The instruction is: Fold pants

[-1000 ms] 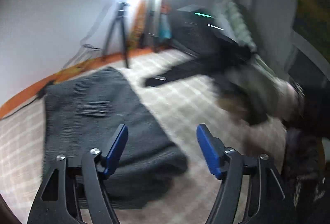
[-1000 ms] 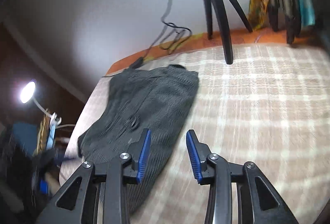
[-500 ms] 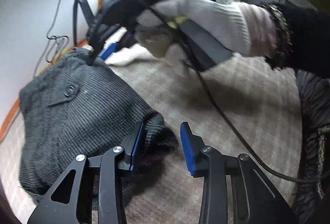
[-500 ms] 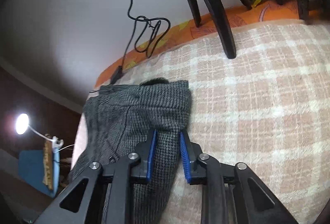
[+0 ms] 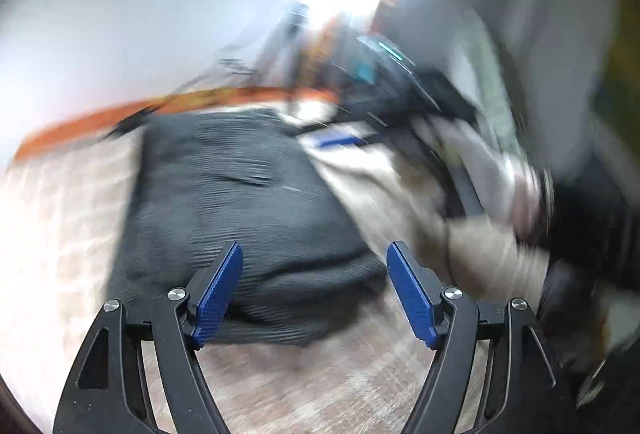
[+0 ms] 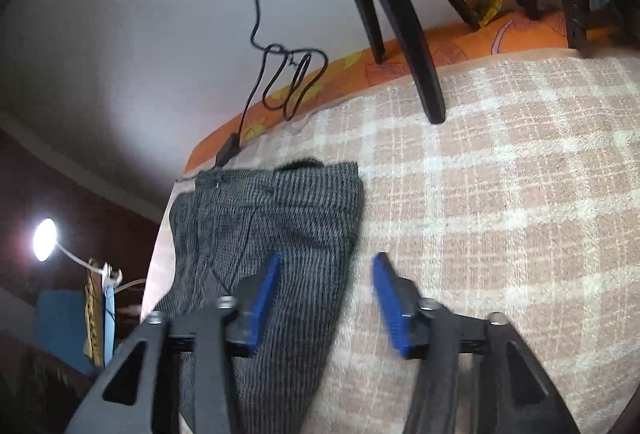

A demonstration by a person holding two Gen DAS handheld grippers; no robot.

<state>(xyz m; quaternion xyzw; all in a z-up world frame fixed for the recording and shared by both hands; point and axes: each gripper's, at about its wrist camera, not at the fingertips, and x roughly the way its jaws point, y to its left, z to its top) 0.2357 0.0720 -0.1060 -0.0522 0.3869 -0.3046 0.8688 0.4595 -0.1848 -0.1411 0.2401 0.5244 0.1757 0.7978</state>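
Observation:
Dark grey pinstriped pants (image 5: 240, 202) lie folded in a thick stack on a beige checked blanket (image 5: 68, 218). The left wrist view is motion-blurred. My left gripper (image 5: 314, 290) is open and empty, just above the near folded edge of the pants. In the right wrist view the pants (image 6: 272, 222) lie flat with their far edge square. My right gripper (image 6: 326, 304) is open and empty over their right edge; the left fingertip (image 6: 264, 290) is over the cloth, the right one over the blanket (image 6: 500, 218).
A black tripod leg (image 6: 416, 46) stands on the blanket behind the pants, and a black cable (image 6: 288, 74) hangs at the wall. An orange patterned sheet (image 6: 440, 54) edges the bed. A gloved hand with the other gripper (image 5: 500, 170) is at right, blurred.
Both grippers have opened wide and pulled back from the pants' edges. The left wrist view has swung away and blurred.

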